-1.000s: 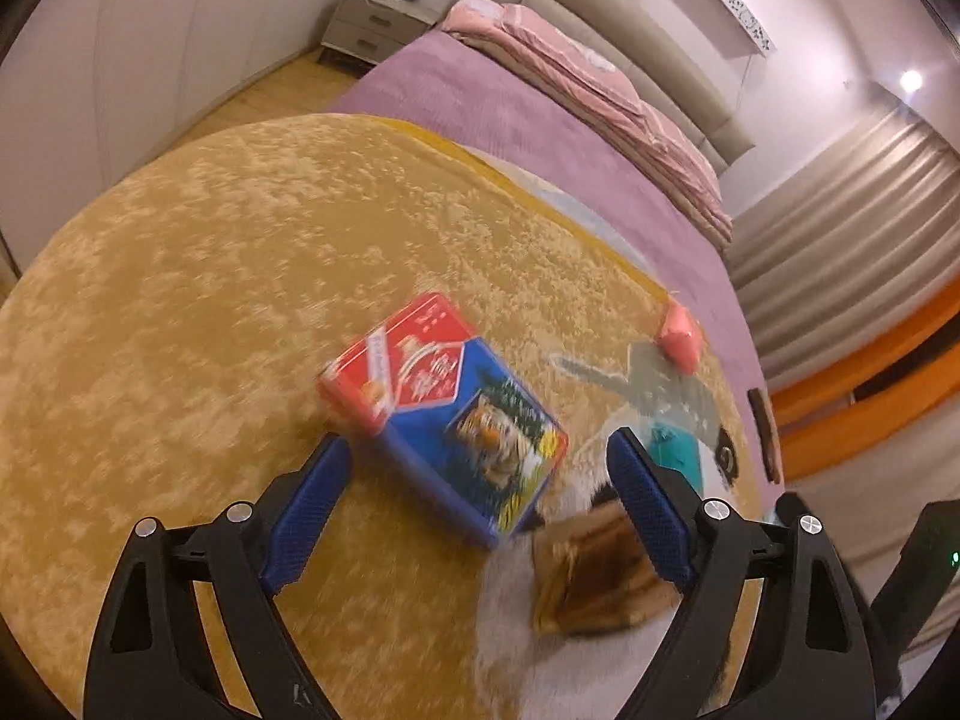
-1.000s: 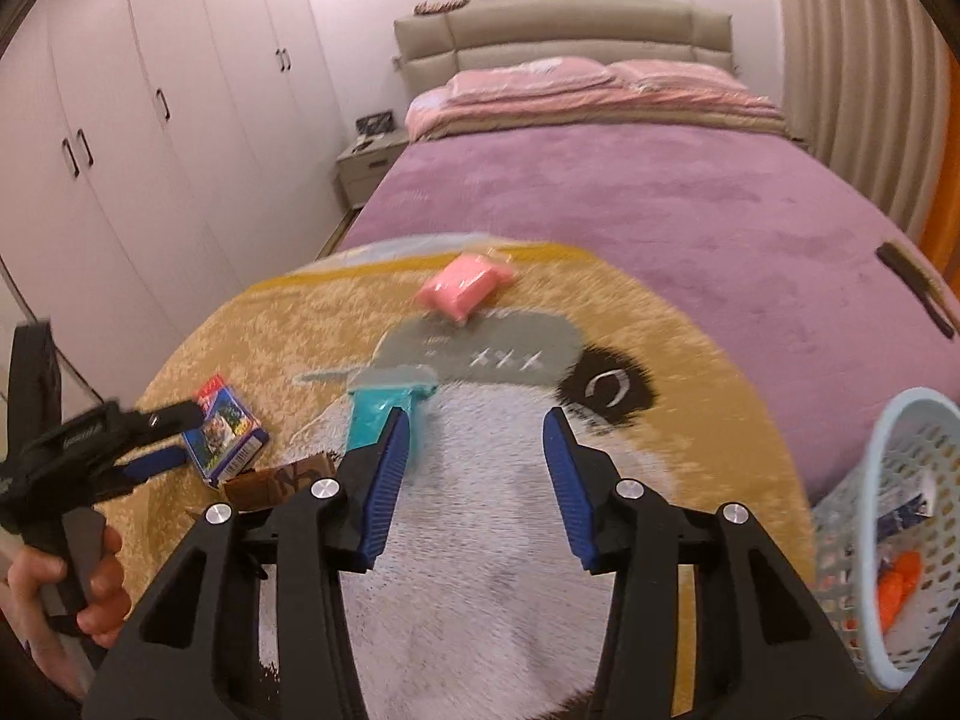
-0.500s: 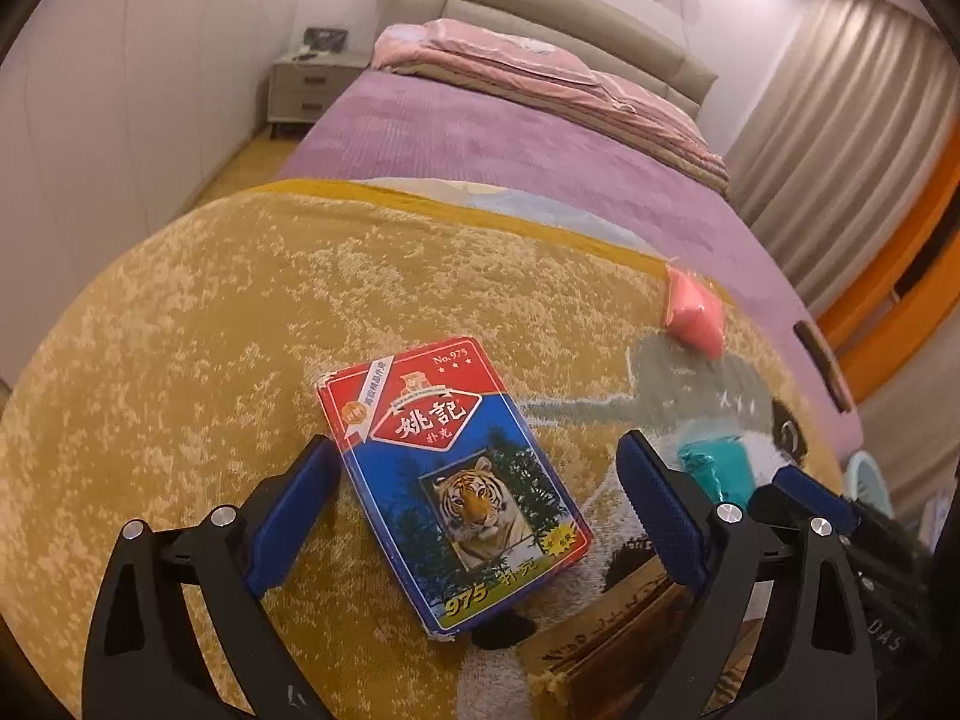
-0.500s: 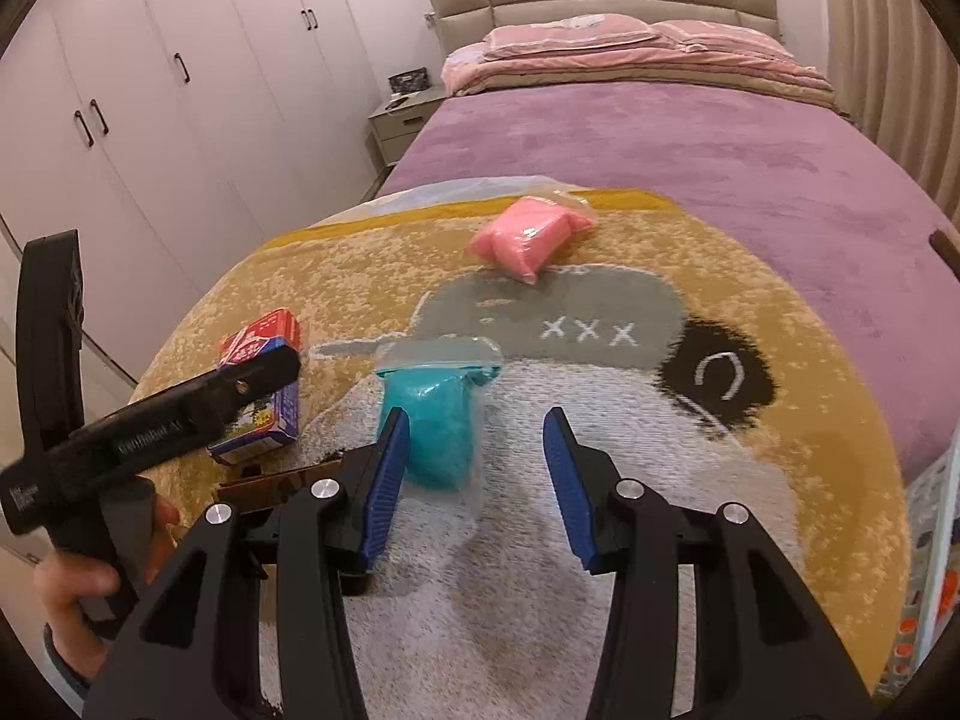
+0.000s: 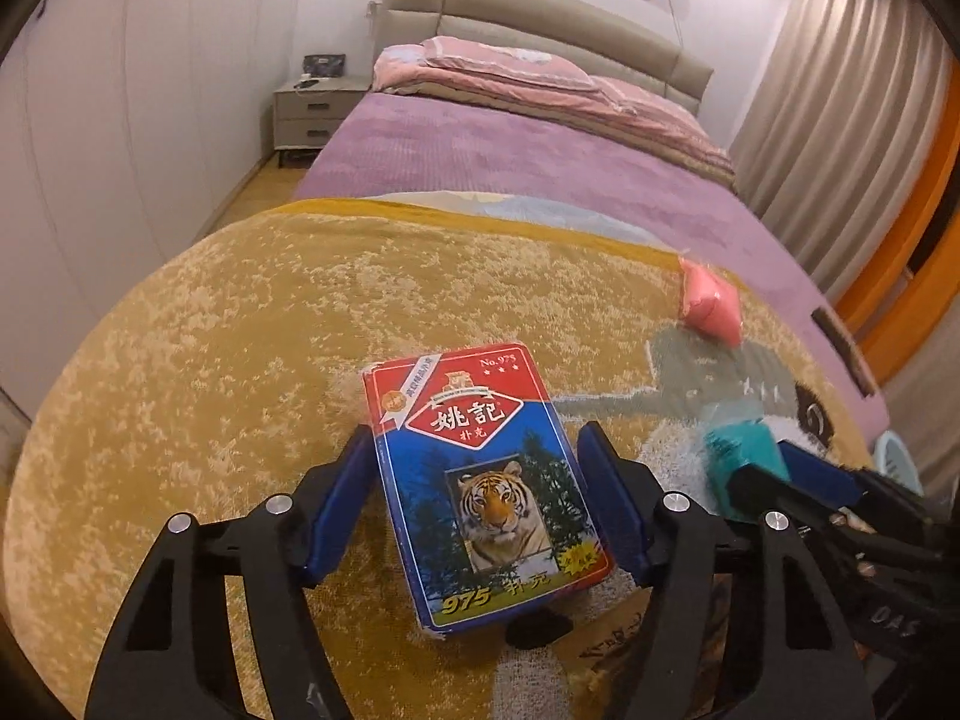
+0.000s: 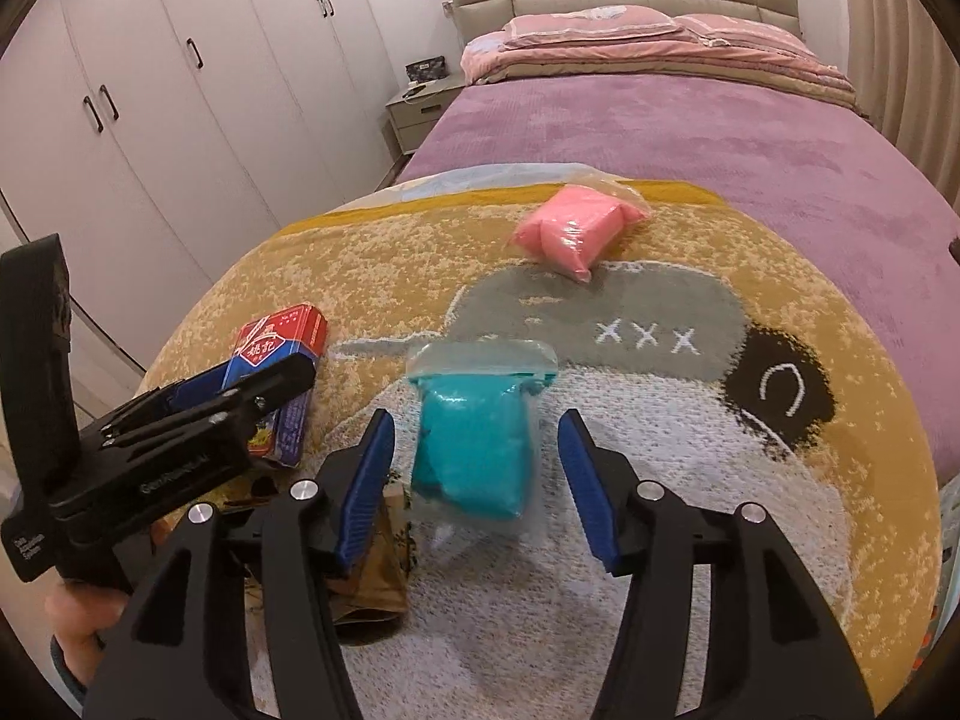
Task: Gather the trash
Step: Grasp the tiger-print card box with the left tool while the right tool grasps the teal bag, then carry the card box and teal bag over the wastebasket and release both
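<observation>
A red and blue playing-card box [image 5: 480, 480] with a tiger picture lies on the round yellow rug [image 5: 240, 330]. My left gripper [image 5: 474, 504] is open, its blue fingers on either side of the box, close to its edges. A teal packet in clear wrap [image 6: 474, 438] lies between the open fingers of my right gripper [image 6: 477, 474]. A pink packet [image 6: 570, 234] lies farther back on the rug, also in the left wrist view [image 5: 708, 300]. A brown wrapper [image 6: 372, 588] lies under the right gripper's left finger. The card box shows in the right wrist view [image 6: 282, 372] too.
A bed with a purple cover [image 6: 690, 120] stands right behind the rug. White wardrobes [image 6: 150, 90] line the left wall, with a nightstand [image 5: 306, 114] beside the bed. The rim of a light blue basket [image 5: 900, 462] shows at the right.
Both grippers have moved forward and down. The left now straddles the card box and its fingers have narrowed. The right now straddles the teal packet.
</observation>
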A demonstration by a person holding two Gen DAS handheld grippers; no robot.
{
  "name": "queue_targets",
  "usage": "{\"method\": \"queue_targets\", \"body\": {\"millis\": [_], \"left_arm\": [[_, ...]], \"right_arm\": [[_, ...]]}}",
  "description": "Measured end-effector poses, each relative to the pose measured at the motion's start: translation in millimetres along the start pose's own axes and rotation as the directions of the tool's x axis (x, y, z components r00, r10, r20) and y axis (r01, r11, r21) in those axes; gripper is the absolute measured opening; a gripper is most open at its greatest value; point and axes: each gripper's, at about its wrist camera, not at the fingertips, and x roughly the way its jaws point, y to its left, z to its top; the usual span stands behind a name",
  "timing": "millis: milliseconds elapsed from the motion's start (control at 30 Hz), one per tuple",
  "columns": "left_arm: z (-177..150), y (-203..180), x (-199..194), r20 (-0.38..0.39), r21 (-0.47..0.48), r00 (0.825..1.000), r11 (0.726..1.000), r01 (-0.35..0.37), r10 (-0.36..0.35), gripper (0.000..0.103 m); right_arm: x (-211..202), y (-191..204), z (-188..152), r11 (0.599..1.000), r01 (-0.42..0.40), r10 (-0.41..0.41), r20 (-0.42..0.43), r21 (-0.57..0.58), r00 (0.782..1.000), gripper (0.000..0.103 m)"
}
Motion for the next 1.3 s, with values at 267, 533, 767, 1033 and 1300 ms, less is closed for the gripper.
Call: {"method": "queue_targets", "body": {"millis": [267,533,767,1033,1300], "left_arm": [[-2.7,-0.7,-2.8,0.021,-0.019,1.000,1.000,0.002,-0.002,0.066],[-4.9,0.5,-18.1,0.099,-0.025,0.995,1.000,-0.010,0.012,0.066],[-1.1,-4.7,-28.5,0.135,-0.020,0.991,1.000,-0.022,0.024,0.066],[9.1,-34.1,-88.1,0.226,0.049,0.974,0.999,0.002,-0.013,0.066],[12.2,-94.1,-139.4,0.285,0.163,0.950,0.984,0.079,-0.123,0.066]], "right_arm": [[5.6,16.0,-4.3,0.990,0.119,-0.119,0.012,-0.078,0.993,0.037],[-27.2,17.1,-13.1,0.992,0.090,-0.074,0.172,-0.083,0.982,0.037],[-31.4,-0.1,-8.8,0.999,0.044,-0.042,0.179,-0.012,0.983,0.037],[-49.4,-3.6,-12.8,0.998,0.063,-0.063,0.243,0.009,0.968,0.037],[-116.8,-39.8,-31.2,0.988,0.112,-0.142,0.356,0.104,0.924,0.037]]}}
